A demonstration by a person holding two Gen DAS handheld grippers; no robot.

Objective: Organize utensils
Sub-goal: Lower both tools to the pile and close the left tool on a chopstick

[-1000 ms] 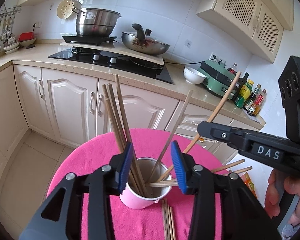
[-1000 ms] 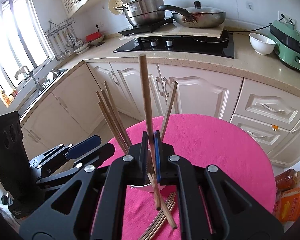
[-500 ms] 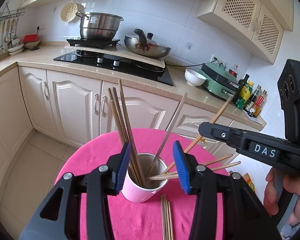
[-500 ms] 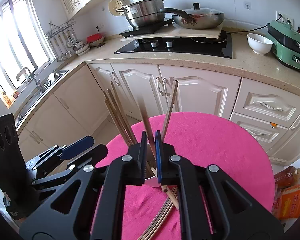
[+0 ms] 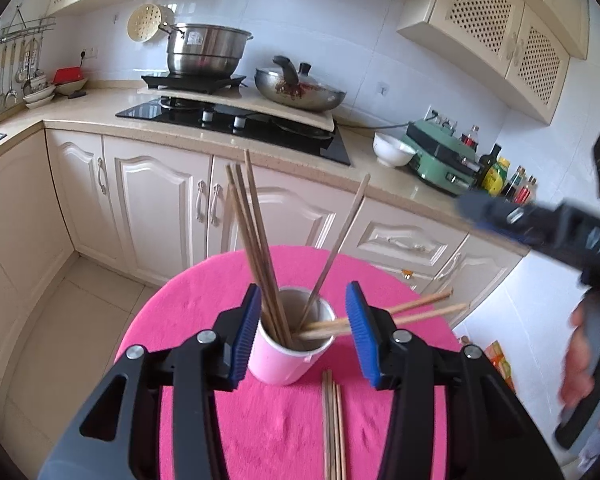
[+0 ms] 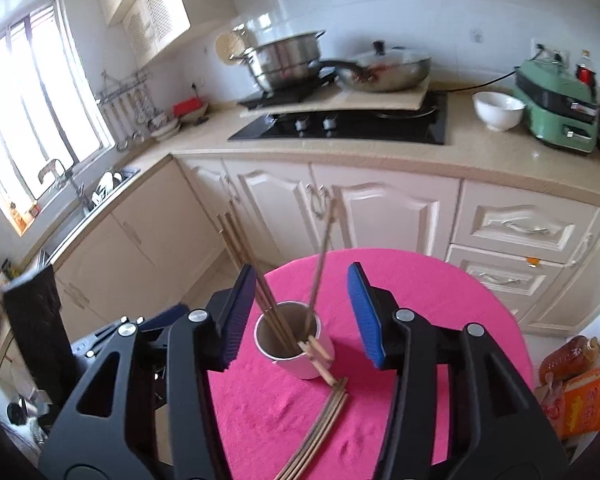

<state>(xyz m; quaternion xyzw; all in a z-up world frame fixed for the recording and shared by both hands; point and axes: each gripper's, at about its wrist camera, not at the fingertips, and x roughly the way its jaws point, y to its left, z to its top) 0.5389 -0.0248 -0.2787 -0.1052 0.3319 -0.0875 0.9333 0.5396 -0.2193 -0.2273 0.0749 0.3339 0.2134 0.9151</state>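
Standing in the pink cup [image 5: 284,354], chopsticks [image 5: 256,248] are flanked by both hand-held grippers (left [image 5: 302,334], right [image 6: 302,318]), jaws parted, nothing gripped

One pink cup [image 5: 286,350] of chopsticks on one pink round table [image 5: 204,408].
Seven chopsticks stand in the cup: four [image 5: 254,248] leaning toward 11 o'clock, one [image 5: 338,242] toward 1 o'clock, two [image 5: 416,312] toward 3 o'clock. About four loose chopsticks [image 5: 332,424] lie at 6 o'clock.
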